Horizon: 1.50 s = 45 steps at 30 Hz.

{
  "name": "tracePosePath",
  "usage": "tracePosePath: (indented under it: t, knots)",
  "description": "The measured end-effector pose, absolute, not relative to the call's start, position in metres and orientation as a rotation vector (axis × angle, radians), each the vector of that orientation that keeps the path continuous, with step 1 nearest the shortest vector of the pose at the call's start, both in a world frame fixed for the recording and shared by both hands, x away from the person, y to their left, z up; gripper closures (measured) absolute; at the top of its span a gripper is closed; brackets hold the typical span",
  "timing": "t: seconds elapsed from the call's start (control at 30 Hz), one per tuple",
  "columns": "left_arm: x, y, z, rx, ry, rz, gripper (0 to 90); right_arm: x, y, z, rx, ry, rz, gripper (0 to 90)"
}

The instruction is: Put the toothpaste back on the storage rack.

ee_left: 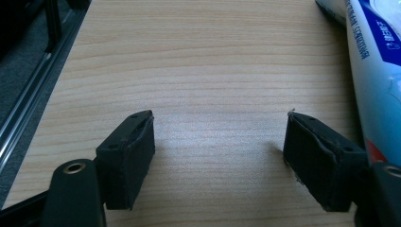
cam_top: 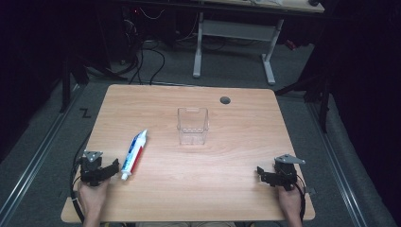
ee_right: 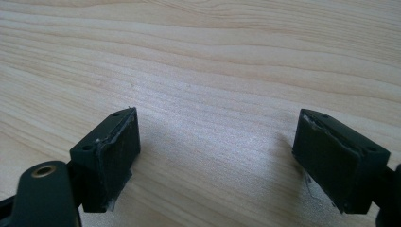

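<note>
A white, blue and red toothpaste tube (cam_top: 134, 150) lies on the wooden table (cam_top: 227, 187), cap toward the near edge. A clear plastic box (cam_top: 192, 125) stands upright at the table's middle. My left gripper (cam_top: 107, 171) rests open at the near left, just left of the tube's cap end. In the left gripper view the tube (ee_left: 376, 75) runs along the right edge beside the right jaw, and the left gripper (ee_left: 220, 142) holds nothing. My right gripper (cam_top: 261, 175) sits open at the near right; its view shows the right gripper (ee_right: 217, 146) over bare wood.
A round cable hole (cam_top: 225, 100) is at the table's far edge. Beyond the table stand a white desk frame (cam_top: 234, 33) and floor cables. A metal rail (ee_left: 28, 99) runs along the floor left of the table.
</note>
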State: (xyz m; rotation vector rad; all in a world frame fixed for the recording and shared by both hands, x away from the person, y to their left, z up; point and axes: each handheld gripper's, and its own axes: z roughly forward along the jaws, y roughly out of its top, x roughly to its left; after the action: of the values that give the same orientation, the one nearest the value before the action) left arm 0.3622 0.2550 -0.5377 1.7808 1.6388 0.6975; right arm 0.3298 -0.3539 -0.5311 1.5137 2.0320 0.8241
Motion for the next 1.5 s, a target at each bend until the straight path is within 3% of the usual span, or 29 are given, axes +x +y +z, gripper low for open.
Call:
tracePosePath:
  t: [0.3,1.0,1.5]
  knots:
    - [0.364,0.257,-0.537,1.816,1.608,0.65,19.3,0.33,-0.354,-0.531,1.514,2.032,0.824,15.6]
    - [0.349,0.263,-0.52,1.805,1.614,0.595,35.2,0.33,-0.354,-0.531,1.513,2.032,0.825,15.6]
    - [0.326,0.259,-0.501,1.768,1.547,0.543,29.9,0.33,-0.354,-0.531,1.514,2.032,0.825,15.6]
